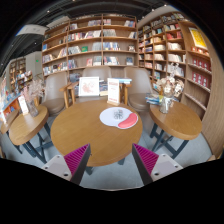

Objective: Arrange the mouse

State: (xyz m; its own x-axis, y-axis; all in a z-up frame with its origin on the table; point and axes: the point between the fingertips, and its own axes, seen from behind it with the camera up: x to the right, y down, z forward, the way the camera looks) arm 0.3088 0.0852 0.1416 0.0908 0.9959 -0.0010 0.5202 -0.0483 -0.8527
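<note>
Hovering gripper spread wide, empty; round wooden table, possibly a pale mouse pad

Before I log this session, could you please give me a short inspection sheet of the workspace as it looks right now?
Surface: a round wooden table stands just ahead of the claw, mostly bare.
Job's things: a round white and red mat lies on the table; no mouse can be made out.
Clutter: two upright cards stand at the table's far edge.
Grippers: the claw is open, its fingers apart above the floor, holding nothing.
Cables: nothing seen.
Surroundings: bookshelves line the back and side walls; smaller round tables stand at either side, one with a vase of flowers.
</note>
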